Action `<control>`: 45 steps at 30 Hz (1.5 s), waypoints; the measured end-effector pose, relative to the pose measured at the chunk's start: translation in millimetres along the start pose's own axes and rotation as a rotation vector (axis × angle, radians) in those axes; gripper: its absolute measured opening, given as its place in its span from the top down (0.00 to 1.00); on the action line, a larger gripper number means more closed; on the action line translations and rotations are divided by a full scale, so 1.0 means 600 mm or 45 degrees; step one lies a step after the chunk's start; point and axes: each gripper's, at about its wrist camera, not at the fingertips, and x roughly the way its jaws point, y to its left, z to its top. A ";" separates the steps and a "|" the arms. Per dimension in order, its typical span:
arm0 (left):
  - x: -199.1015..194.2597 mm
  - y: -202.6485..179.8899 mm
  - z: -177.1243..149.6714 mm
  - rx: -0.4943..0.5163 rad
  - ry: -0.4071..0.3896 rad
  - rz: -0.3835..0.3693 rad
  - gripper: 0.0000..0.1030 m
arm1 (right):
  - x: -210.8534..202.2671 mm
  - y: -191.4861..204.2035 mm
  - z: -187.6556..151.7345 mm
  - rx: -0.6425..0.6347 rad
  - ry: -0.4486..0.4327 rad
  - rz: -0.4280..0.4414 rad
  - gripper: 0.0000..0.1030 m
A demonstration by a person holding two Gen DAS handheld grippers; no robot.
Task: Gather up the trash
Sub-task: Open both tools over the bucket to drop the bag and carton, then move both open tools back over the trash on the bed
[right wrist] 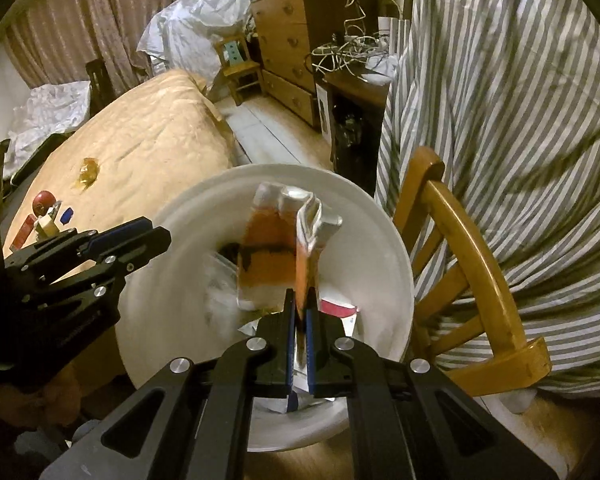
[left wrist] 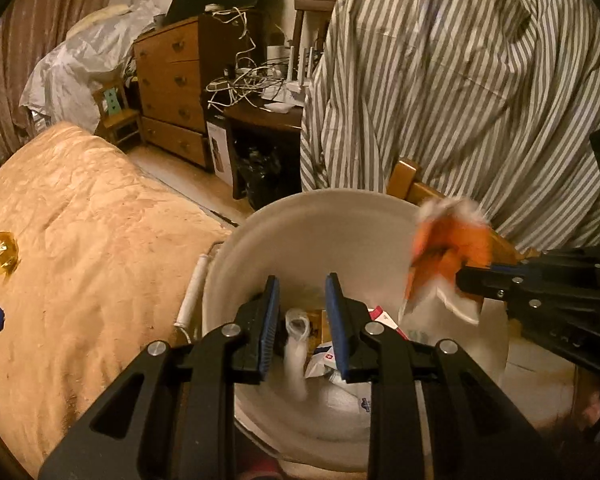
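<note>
White bucket (right wrist: 384,236) centre frame, holds wrappers (left wrist: 324,356). Right gripper (right wrist: 299,304) pinches orange packet (right wrist: 272,252) above it; left gripper (left wrist: 302,292) spread, empty.

Two handheld grippers meet over one spot. The left gripper (left wrist: 302,292) points forward and down, its blue-padded jaws parted with nothing between them. The right gripper (right wrist: 299,300), reaching in from the right side, has its jaws pinched tight on a wrapper (right wrist: 296,248).
</note>
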 end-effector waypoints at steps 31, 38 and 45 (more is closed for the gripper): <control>-0.089 0.117 -0.041 -0.065 -0.052 0.177 0.29 | -0.107 0.150 -0.040 -0.105 -0.366 -0.016 0.22; -0.121 0.180 -0.075 -0.131 -0.041 0.239 0.29 | -0.128 0.241 -0.048 -0.190 -0.433 0.090 0.18; -0.167 0.273 -0.128 -0.221 -0.045 0.321 0.29 | -0.102 0.345 -0.062 -0.282 -0.391 0.220 0.18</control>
